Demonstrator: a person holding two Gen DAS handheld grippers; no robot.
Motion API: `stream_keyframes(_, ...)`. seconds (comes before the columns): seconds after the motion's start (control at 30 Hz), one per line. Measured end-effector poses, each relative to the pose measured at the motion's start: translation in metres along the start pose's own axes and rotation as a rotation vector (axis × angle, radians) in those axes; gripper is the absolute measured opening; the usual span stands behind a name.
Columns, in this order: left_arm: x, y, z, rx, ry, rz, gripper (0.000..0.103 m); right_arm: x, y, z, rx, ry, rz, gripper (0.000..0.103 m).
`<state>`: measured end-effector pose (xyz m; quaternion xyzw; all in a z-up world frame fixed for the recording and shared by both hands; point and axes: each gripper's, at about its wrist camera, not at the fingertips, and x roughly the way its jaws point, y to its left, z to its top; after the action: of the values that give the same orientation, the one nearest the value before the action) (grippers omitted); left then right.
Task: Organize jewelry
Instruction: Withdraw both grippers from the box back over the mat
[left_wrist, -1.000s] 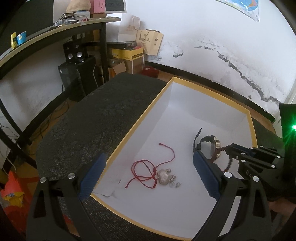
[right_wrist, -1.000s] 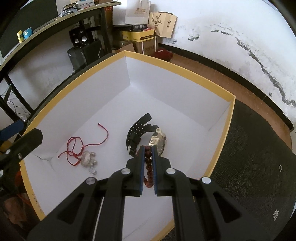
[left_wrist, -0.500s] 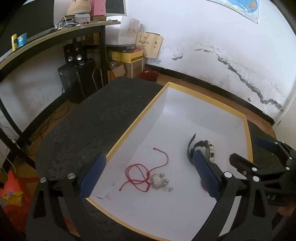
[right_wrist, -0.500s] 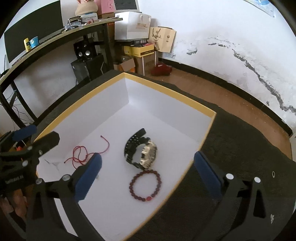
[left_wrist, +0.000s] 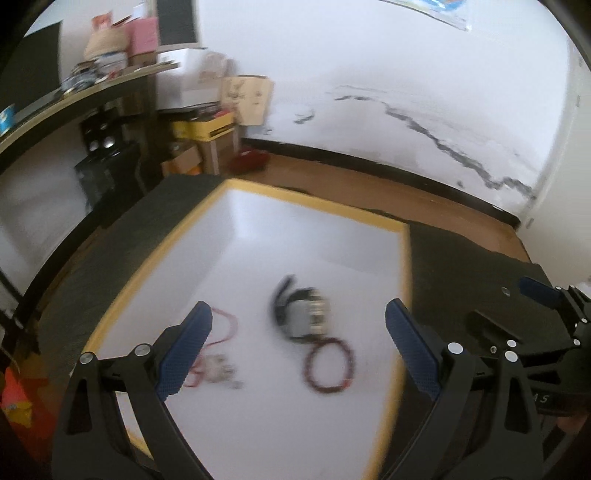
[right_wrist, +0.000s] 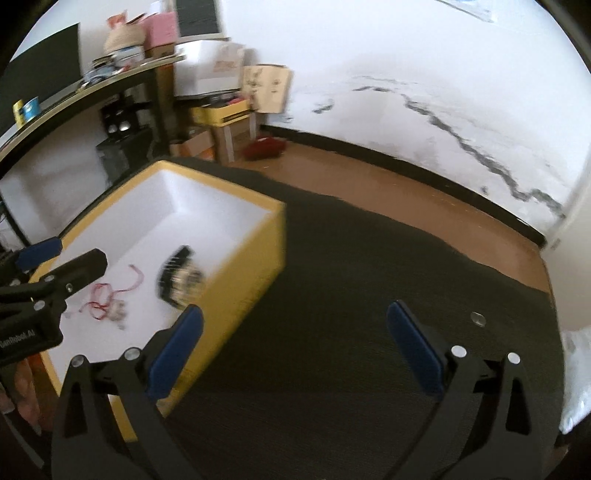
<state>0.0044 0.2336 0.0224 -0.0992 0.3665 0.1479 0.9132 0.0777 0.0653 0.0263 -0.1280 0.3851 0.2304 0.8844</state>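
Two tools are in view, both with blue-padded fingers spread wide and nothing between them: the left tool (left_wrist: 297, 347) hangs over the box, the right tool (right_wrist: 295, 345) over the bare dark cloth of the table (right_wrist: 369, 277) to the box's right. One yellow-rimmed white box (left_wrist: 404, 266) sits on that table, and three pieces of jewelry lie on its floor. Seen from the left tool, the red bead bracelet (left_wrist: 330, 365) is at about 12 o'clock, the black-strapped watch (left_wrist: 301, 314) just beyond it, and the red cord with silver charms (left_wrist: 218, 350) toward 10 o'clock. Motion blur softens all three. Beyond the table are a wooden floor (right_wrist: 424, 192), a cracked white wall (right_wrist: 443, 92) and a cluttered shelf (right_wrist: 92, 85) at 10 o'clock.
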Motion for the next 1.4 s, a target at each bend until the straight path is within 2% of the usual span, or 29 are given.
stream_keyframes(0.17,0.001,-0.066,0.002,0.072,-0.007,-0.067,0.095,-0.024,-0.071,-0.029,0.093,-0.008,-0.086,0.096)
stream_keyframes(0.4,0.011,-0.177,-0.014,0.208,0.014,-0.148,0.095,-0.051,-0.181,-0.083,0.262,0.026,-0.206,0.096)
stream_keyframes(0.5,0.017,-0.214,-0.025,0.249,0.033,-0.185,0.095,-0.06,-0.216,-0.105,0.307,0.035,-0.235,0.096)
stream_keyframes(0.63,0.025,-0.249,-0.04,0.287,0.049,-0.196,0.095,-0.069,-0.246,-0.128,0.352,0.043,-0.258,0.096)
stream_keyframes(0.93,0.052,-0.29,-0.057,0.288,0.081,-0.17,0.095,-0.08,-0.274,-0.144,0.38,0.031,-0.267,0.096)
stream_keyframes(1.2,0.104,-0.344,-0.07,0.285,0.151,-0.156,0.095,-0.091,-0.292,-0.15,0.419,0.013,-0.267,0.096)
stream_keyframes(1.4,0.147,-0.387,-0.066,0.271,0.173,-0.164,0.095,-0.095,-0.309,-0.154,0.445,0.014,-0.246,0.096)
